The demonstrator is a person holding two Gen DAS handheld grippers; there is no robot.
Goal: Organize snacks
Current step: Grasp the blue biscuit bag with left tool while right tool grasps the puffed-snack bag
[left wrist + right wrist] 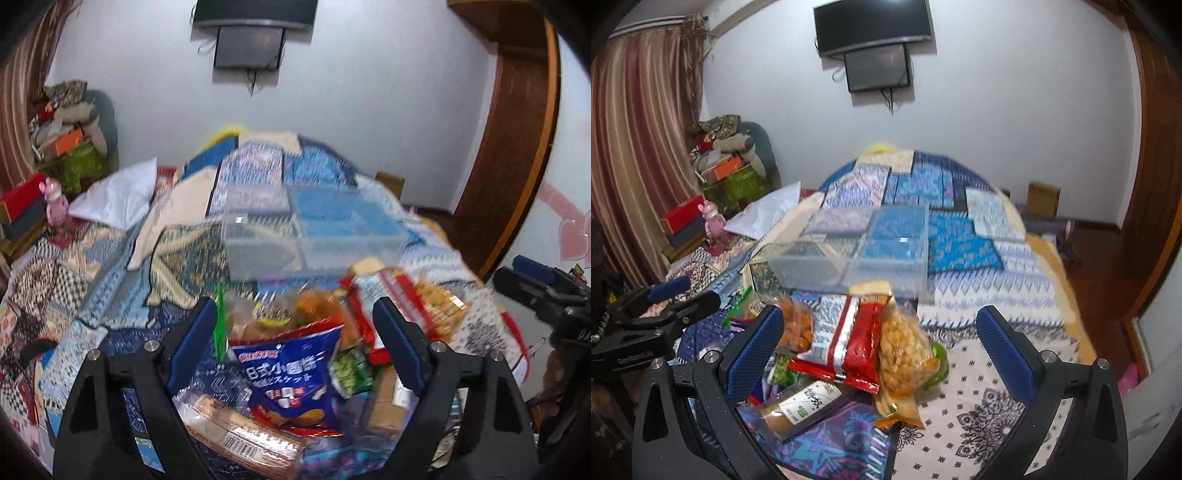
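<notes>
A pile of snack packs lies on a patterned bed cover. In the left wrist view my left gripper (295, 317) is open above a blue biscuit bag (291, 376), with a wafer pack (240, 432) at the lower left. In the right wrist view my right gripper (879, 325) is open over a red-and-silver pack (842, 343), a clear bag of yellow puffs (905, 354) and a brown box with a white label (801, 406). A clear plastic divided bin (310, 236) sits just beyond the pile; it also shows in the right wrist view (857, 254). Both grippers hold nothing.
The bed is covered with blue and white patchwork cloths (960, 236). Boxes and clutter (727, 173) stack at the left by a striped curtain (639, 147). A wall screen (875, 29) hangs ahead. A wooden door frame (517, 147) stands on the right.
</notes>
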